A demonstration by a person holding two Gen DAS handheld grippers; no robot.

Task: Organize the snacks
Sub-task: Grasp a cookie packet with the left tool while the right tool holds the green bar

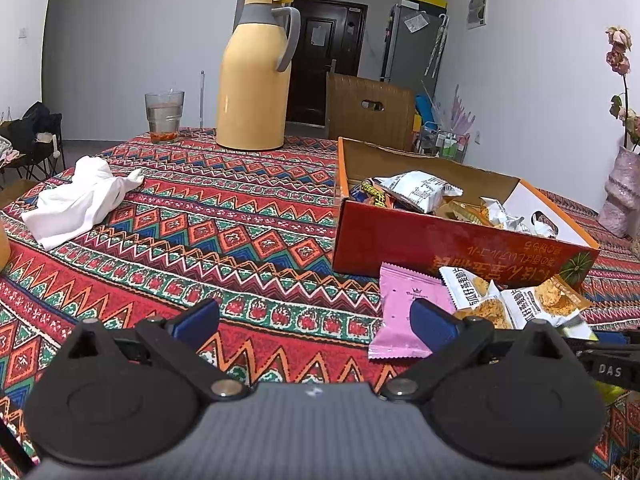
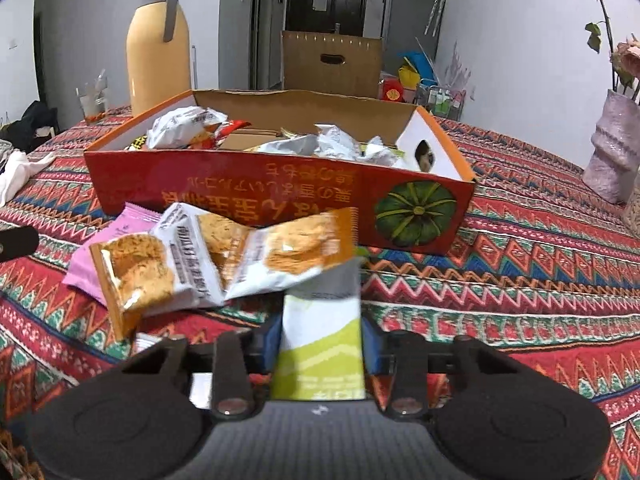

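The right gripper (image 2: 322,344) is seen nearest the lens in the right wrist view, its jaws drawn narrow and pressed against the sides of a white-and-green snack packet (image 2: 320,340) that stands upright between them. Just beyond this packet, a cluster of orange-and-white cracker packets (image 2: 224,256) is found on the patterned tablecloth (image 2: 520,280), partly overlapping a pink packet (image 2: 108,248). Directly behind the cluster, the red cardboard box (image 2: 280,184) is set with its open top upward; several crumpled silver and white wrappers (image 2: 320,144) are held inside it. In the left wrist view, the left gripper (image 1: 316,320) is held above the tablecloth with its jaws spread wide and nothing between them. The pink packet (image 1: 404,316) is located just beside its right-hand finger, and the cracker packets (image 1: 516,300) lie next to it, against the near wall of the box (image 1: 440,244). Farther back on the table, a yellow thermos jug (image 1: 256,80), a drinking glass (image 1: 164,116) and a crumpled white cloth (image 1: 80,200) are placed well apart from the snacks.
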